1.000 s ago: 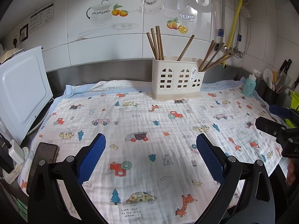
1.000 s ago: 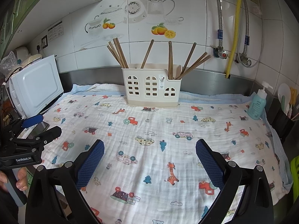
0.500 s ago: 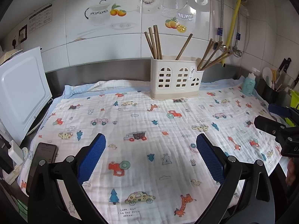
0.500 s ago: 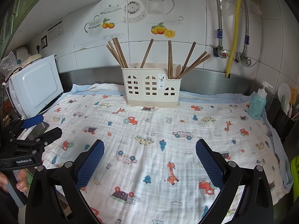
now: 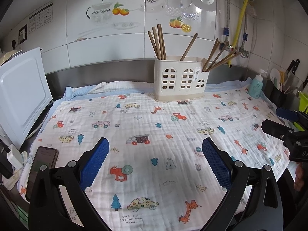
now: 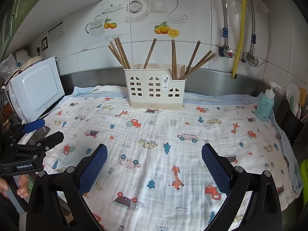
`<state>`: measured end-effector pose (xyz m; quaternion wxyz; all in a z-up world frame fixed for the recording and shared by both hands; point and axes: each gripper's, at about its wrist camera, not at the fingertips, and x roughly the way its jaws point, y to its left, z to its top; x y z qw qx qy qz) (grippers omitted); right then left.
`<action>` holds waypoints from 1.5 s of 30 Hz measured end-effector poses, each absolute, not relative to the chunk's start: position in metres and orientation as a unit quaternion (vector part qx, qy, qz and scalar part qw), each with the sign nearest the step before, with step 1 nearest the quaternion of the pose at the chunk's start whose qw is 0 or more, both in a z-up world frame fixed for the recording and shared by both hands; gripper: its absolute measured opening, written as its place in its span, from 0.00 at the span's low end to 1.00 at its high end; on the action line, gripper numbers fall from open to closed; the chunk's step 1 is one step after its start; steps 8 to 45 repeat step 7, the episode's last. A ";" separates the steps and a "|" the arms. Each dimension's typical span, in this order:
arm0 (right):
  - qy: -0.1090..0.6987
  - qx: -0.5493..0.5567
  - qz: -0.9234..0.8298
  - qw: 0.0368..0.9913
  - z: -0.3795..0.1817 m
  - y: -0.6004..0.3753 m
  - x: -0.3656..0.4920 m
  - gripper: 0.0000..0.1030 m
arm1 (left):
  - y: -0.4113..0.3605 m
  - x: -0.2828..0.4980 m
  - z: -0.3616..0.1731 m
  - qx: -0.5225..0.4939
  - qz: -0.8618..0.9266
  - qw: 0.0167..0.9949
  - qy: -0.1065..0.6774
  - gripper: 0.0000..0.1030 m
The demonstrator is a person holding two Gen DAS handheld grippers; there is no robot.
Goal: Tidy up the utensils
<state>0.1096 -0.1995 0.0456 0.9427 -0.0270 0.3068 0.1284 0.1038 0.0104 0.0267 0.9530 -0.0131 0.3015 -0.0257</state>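
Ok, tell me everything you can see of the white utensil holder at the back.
The holder is cream-white, plastic by the look, with arched window-shaped cutouts across its front and a small label. Its right section is lower than the rest. It stands upright on the printed cloth near the steel backsplash, on a slightly darker base. Brown chopsticks stand in it: a bunch leaning left, one in the middle, several fanning right from the low section. Neither gripper touches it.

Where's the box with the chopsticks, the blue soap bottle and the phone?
chopstick holder (image 6: 154,88): right wrist view, on its windowed front wall.
soap bottle (image 6: 265,107): right wrist view, on its blue body.
phone (image 5: 43,164): left wrist view, on its dark screen.
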 end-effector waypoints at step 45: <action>0.307 -0.027 0.128 0.943 0.046 -0.200 0.110 0.92 | 0.010 0.104 0.027 -0.013 -0.025 0.953 0.301 0.94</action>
